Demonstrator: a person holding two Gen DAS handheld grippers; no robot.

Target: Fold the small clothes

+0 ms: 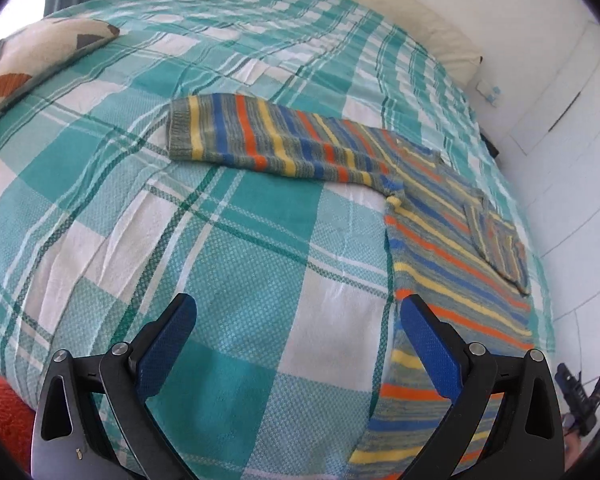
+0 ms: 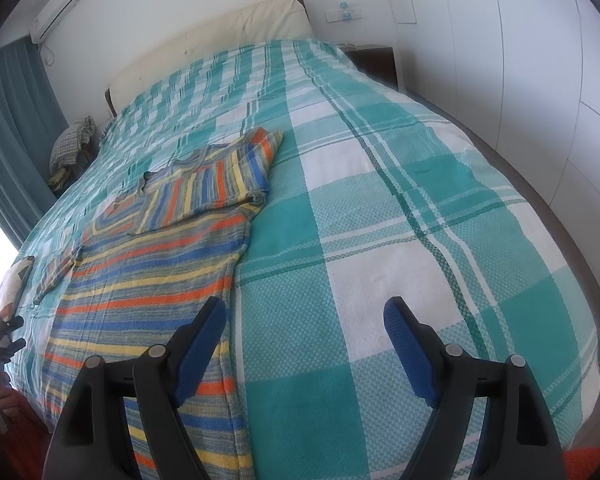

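Near bed's foot edge: striped sweater flat on bedspread, long axis toward headboard, one sleeve folded across chest (seemingly); left gripper, right gripper wide open, empty.

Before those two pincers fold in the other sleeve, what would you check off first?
1. Left gripper open, empty: ok.
2. Right gripper open, empty: ok.
3. One sleeve already folded across the striped sweater: ok.
4. Outstretched sleeve lies flat on the plaid bedspread, nothing on it: ok.
5. Sweater body smooth: ok.
6. Hem nearest the grippers lying flat: cannot tell, hidden by the fingers.
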